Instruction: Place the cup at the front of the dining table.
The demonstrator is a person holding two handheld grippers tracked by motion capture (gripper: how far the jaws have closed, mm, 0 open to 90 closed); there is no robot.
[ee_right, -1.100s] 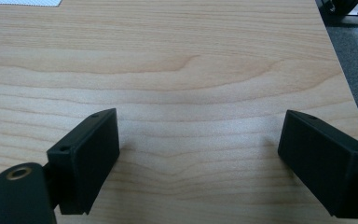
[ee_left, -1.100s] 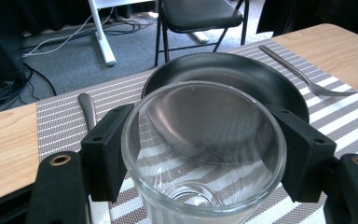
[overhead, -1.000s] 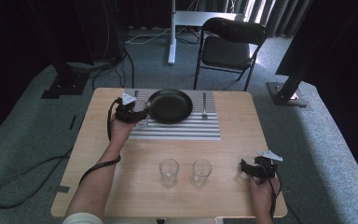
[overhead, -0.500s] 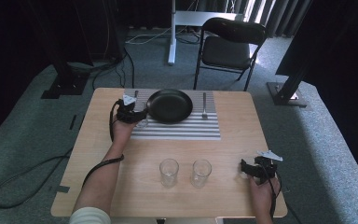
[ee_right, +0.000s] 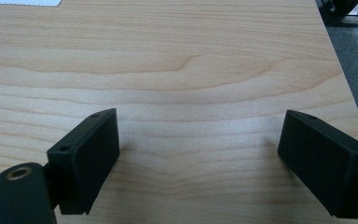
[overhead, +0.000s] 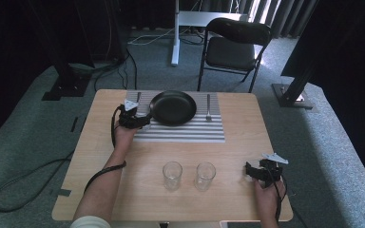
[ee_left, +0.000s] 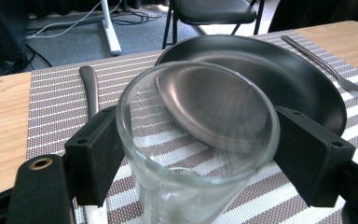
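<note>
Near edge of the table (overhead: 123,190) — right gripper (overhead: 255,172) rests low on bare wood, jaws spread wide, nothing between them. Two empty glasses (overhead: 172,175) stand side by side mid-table, just left of it, untouched.

Farther back, the left gripper (overhead: 140,121) sits on the striped placemat (overhead: 185,133). A third clear glass (ee_left: 196,154) stands upright between its jaws; these have just been opening, and the pads look eased off the glass wall, released or nearly so. The glass stands on the placemat just beside the black pan (overhead: 173,107), at its left rim.

A knife (ee_left: 91,91) lies left of the pan, a fork (overhead: 208,107) to its right. Beyond the table — a black folding chair (overhead: 233,45).
</note>
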